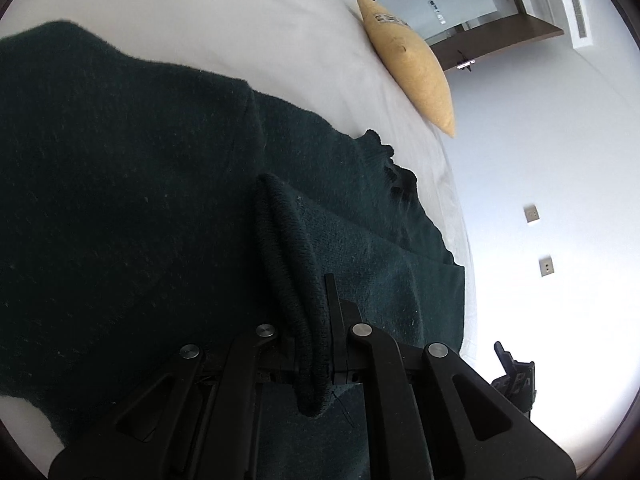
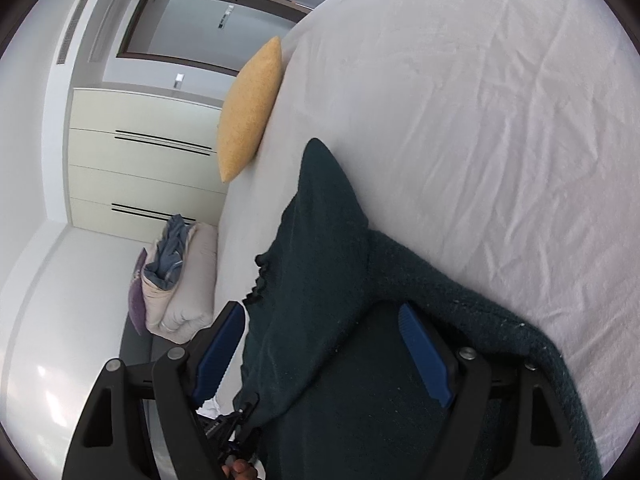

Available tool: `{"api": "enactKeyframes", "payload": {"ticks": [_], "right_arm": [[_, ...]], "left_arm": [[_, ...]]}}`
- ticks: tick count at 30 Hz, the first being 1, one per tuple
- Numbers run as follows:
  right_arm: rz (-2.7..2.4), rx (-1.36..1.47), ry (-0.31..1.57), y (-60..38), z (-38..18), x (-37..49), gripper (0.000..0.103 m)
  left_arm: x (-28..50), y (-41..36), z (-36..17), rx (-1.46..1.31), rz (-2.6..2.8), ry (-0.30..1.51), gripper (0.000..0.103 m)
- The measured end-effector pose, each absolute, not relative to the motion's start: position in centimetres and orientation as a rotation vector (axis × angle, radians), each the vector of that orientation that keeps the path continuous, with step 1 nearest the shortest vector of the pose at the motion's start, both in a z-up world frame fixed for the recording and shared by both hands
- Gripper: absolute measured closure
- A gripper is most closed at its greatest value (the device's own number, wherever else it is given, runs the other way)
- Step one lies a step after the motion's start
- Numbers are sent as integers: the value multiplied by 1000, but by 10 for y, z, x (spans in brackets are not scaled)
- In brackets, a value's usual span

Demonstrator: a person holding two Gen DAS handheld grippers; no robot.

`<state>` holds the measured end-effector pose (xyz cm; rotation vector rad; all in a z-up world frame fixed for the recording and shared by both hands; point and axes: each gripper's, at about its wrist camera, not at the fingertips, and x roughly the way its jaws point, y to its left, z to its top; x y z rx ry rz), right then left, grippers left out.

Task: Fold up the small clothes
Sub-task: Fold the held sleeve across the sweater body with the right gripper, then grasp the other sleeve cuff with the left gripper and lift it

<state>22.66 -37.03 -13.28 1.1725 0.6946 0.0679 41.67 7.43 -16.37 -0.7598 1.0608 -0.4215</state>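
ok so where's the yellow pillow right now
The yellow pillow stands at the far edge of the white bed, beyond the dark green sweater, near the doorway in both wrist views.

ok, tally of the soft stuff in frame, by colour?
Dark green: 1, sweater, pinched by the left gripper
Yellow: 1, cushion
White: 1, bed sheet
Mixed blue, pink and purple: 1, pile of linens
Total: 4
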Motion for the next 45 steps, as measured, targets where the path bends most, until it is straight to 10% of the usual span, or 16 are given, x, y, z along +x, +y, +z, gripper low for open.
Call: {"api": "enactKeyframes", "payload": {"ticks": [29,45], "right_arm": [[212,981,701,-382,-93,319,14],[383,972,842,-383,-128,309,11]], "left_arm": [[393,58,-89,-384,-226,871,93],[400,20,-144,-308,-339,952,94]]}}
